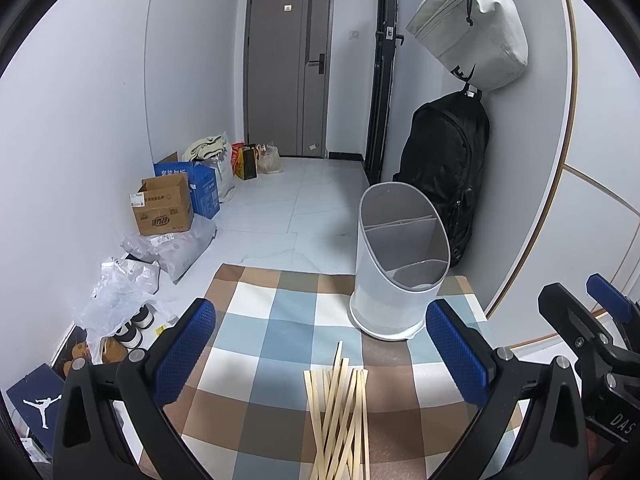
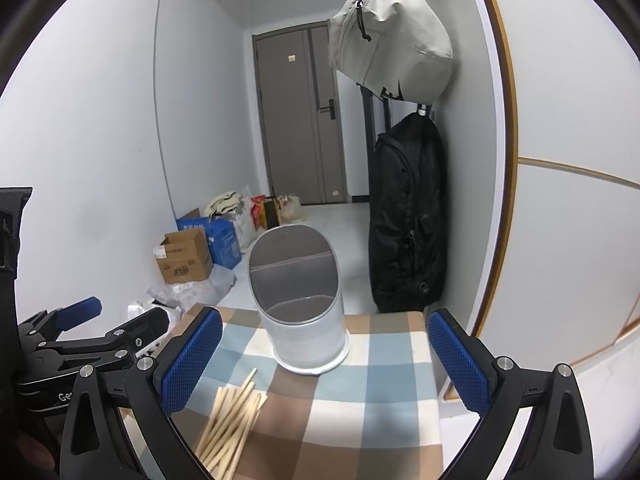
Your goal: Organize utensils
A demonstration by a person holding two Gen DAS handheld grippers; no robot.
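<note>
You have not started yet: the chopsticks (image 1: 340,412) lie piled on the checked bench (image 1: 256,320), just short of the holder (image 1: 400,264), which looks empty. Your left hand-held gripper (image 1: 320,360) and right hand-held gripper (image 2: 324,364) both gape, holding nothing.

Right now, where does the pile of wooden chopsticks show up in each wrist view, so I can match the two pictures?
Left wrist view: the wooden chopsticks lie bottom centre on the checked cloth, between the open left tongs.
Right wrist view: the chopsticks lie bottom left, just inside the left finger of the open right tongs.
Shared landmark: the white utensil holder stands upright just beyond the pile in both.
</note>
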